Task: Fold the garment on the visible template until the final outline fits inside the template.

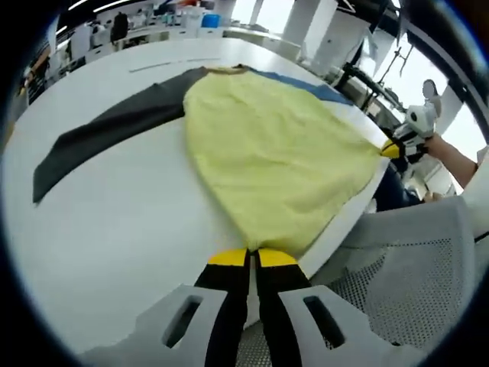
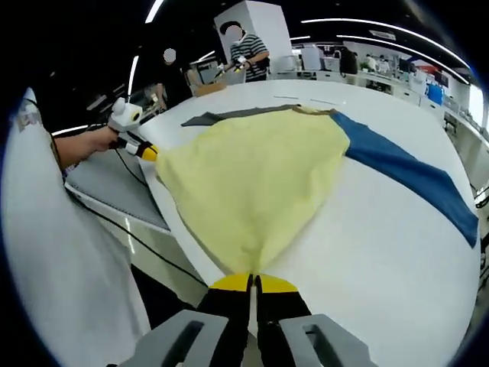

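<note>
Left gripper [image 1: 253,258], bottom centre, has its jaws clenched on the yellow garment's [image 1: 275,153] near corner; right gripper [image 2: 252,283] likewise pinches the other corner. Garment lies mid-frame on the white table [image 1: 114,229].

A large white surface [image 1: 114,222] with a rounded edge stands in an open workroom. A grey mesh chair [image 1: 412,267] sits just beside its near edge. Beyond it, white columns [image 1: 336,34] rise before bright windows [image 1: 416,65]. Long strip lights [image 2: 367,42] run across a dark ceiling. Further desks [image 2: 382,76] with boxes and screens line the far side, and a blue bin [image 1: 210,21] stands at the back. A person in a striped shirt [image 2: 250,53] stands by a tall white cabinet [image 2: 263,23].
</note>
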A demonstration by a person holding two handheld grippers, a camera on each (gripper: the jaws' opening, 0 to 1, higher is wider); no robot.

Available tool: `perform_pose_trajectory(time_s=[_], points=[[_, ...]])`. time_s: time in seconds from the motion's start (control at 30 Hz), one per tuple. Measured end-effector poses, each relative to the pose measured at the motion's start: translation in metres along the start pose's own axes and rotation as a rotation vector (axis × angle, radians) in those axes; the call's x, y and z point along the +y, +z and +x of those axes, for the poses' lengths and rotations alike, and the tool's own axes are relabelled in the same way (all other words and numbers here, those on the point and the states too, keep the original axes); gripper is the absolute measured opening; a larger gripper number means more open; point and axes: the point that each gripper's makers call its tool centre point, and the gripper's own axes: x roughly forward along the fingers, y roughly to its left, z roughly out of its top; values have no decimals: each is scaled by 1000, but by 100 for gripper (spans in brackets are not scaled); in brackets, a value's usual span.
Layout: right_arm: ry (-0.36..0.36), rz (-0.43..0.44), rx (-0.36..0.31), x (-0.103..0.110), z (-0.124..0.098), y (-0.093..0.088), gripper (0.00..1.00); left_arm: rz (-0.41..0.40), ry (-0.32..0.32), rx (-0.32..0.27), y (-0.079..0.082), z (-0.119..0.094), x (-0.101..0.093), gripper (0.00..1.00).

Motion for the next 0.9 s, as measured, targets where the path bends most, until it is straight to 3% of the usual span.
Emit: perform_pose_trajectory(time_s=[0.23,0.37,0.6,0.73,0.9], points=[[4,3,8,9,-2,-7,0,-37,-29,-3,-4,-11,-6,0],[0,4,5,10,-4,-8,0,-75,-72,-40,6,-24,-19,0],[0,1,7,14,-3,-9,0,-138,-102,-40,7,-35,-29,0],[2,-8,17,15,0,-10,0,-112,-90,20,-4,-31,-29,0],[7,-4,29,17,3,-14,0,-141,-98,62,-17,-26,-29,0]])
